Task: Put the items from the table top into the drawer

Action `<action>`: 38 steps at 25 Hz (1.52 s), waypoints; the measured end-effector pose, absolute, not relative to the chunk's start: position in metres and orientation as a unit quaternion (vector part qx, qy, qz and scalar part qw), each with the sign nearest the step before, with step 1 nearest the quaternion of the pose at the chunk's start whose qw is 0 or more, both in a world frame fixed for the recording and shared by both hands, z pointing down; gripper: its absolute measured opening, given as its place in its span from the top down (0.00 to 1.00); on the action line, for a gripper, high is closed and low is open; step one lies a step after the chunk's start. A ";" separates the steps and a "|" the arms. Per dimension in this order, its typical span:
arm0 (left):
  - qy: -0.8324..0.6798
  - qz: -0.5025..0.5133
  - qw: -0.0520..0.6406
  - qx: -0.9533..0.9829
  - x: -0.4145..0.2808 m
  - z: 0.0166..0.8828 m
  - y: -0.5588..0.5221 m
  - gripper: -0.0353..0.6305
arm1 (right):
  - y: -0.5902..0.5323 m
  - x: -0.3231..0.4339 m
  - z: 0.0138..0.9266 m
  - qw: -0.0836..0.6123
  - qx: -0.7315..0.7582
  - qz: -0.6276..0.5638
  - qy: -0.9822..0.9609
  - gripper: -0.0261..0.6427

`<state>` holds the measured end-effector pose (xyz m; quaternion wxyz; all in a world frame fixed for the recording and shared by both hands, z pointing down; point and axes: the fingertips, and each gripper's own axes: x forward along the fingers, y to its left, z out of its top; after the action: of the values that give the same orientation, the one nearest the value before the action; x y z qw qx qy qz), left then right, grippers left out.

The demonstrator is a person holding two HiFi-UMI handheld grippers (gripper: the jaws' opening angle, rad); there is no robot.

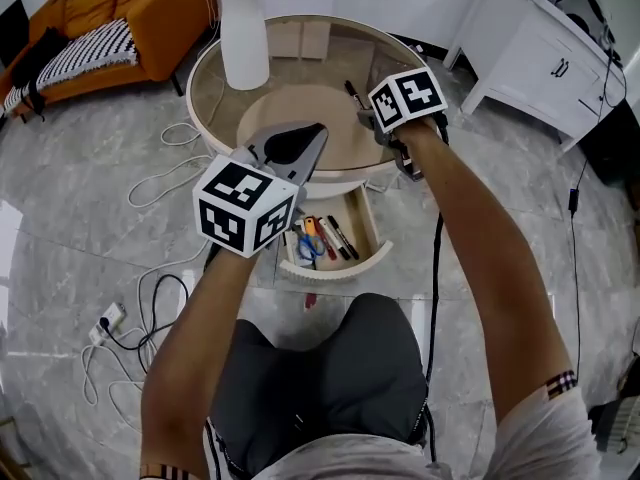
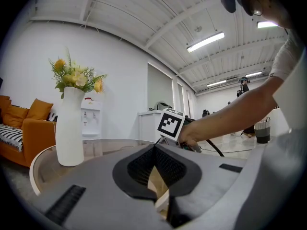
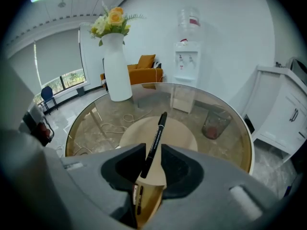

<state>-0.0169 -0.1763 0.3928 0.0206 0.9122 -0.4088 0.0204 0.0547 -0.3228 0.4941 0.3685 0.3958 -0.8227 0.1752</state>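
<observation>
Between the parted jaws of my right tongs (image 3: 153,145) lies a black pen (image 3: 157,128), its length pointing away across the table (image 3: 96,123); left tongs (image 2: 154,146) closed, empty.

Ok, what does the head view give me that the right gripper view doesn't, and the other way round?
Only the head view: the open drawer with pens and scissors already inside, and the left gripper. Only the right gripper view: the right gripper with its jaws apart around the near end of the black pen, plus a water dispenser. Both: that pen lying on the glass table, the white vase, the orange sofa.
</observation>
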 end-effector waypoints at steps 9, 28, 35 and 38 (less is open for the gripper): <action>-0.413 0.020 0.026 0.910 -0.021 0.401 -0.173 0.95 | -0.324 0.060 0.494 0.363 0.410 0.163 -0.821 0.90; -0.430 0.007 0.037 0.902 -0.034 0.398 -0.171 0.95 | -0.273 0.039 0.441 0.287 0.366 0.142 -0.874 0.90; -0.434 -0.005 0.044 0.900 -0.040 0.402 -0.169 0.95 | -0.236 0.031 0.429 0.271 0.338 0.133 -0.891 0.90; -0.435 -0.015 0.046 0.899 -0.043 0.400 -0.164 0.95 | -0.218 0.027 0.422 0.260 0.319 0.126 -0.903 0.90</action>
<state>-0.0433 -0.1644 0.4004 0.0457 0.8991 -0.4351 -0.0153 0.0266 -0.2181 0.4218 0.2600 0.3190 -0.9027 0.1256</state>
